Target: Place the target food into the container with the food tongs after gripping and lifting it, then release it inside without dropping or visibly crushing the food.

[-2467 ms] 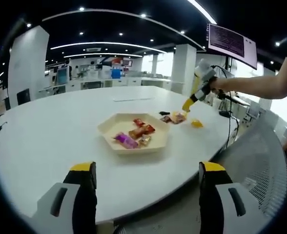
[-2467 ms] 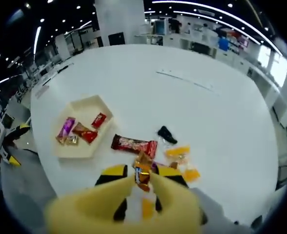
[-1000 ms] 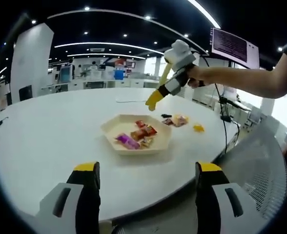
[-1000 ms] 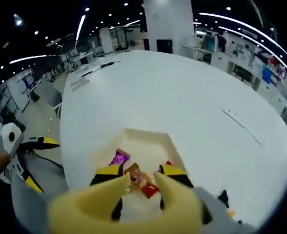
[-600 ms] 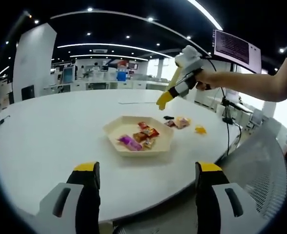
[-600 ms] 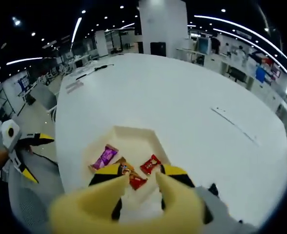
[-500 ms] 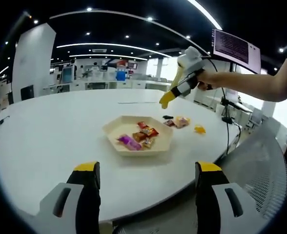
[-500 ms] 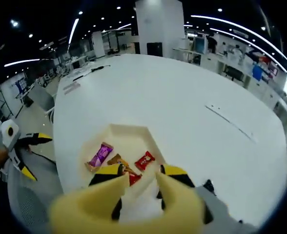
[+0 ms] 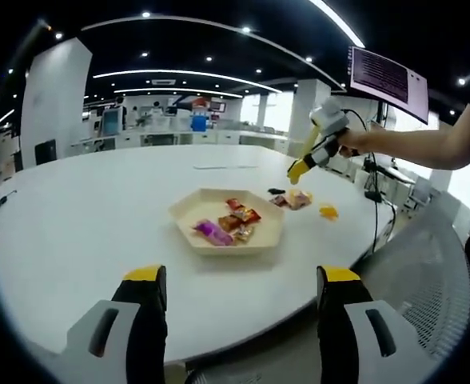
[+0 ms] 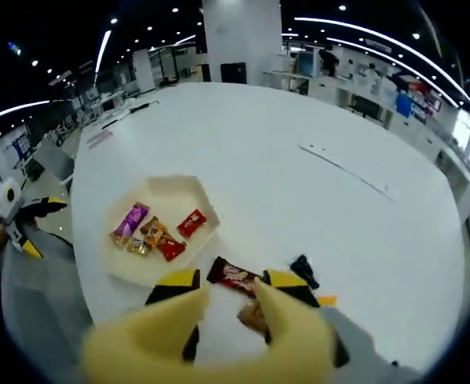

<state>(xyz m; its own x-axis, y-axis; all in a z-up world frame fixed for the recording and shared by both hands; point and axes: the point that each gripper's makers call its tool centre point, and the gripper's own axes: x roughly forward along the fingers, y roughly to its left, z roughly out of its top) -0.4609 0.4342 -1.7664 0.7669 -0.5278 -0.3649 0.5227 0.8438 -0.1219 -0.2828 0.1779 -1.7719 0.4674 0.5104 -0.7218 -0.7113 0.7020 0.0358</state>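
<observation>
A cream hexagonal tray (image 9: 189, 210) (image 10: 169, 190) sits on the white table and holds several wrapped snacks (image 9: 229, 222) (image 10: 157, 232). My right gripper (image 10: 233, 278) (image 9: 324, 142) is shut on yellow food tongs (image 10: 179, 336) (image 9: 299, 170). The tong tips stand apart with nothing between them, above the loose snacks to the tray's right. Below them lie a brown-red bar (image 10: 233, 276) and an orange-brown wrapped snack (image 10: 252, 317) (image 9: 297, 198). My left gripper (image 9: 241, 276) (image 10: 19, 214) hangs open off the near table edge, holding nothing.
A small black clip (image 10: 303, 270) (image 9: 275, 191) and a yellow candy (image 10: 328, 301) (image 9: 327, 212) lie by the loose snacks. A person's bare arm (image 9: 411, 142) reaches in from the right. A mesh chair back (image 9: 427, 272) stands at the table's near right edge.
The tongs carried an orange snack from the loose pile to above the tray and let it go there. They have since swung back over the loose snacks, now empty.
</observation>
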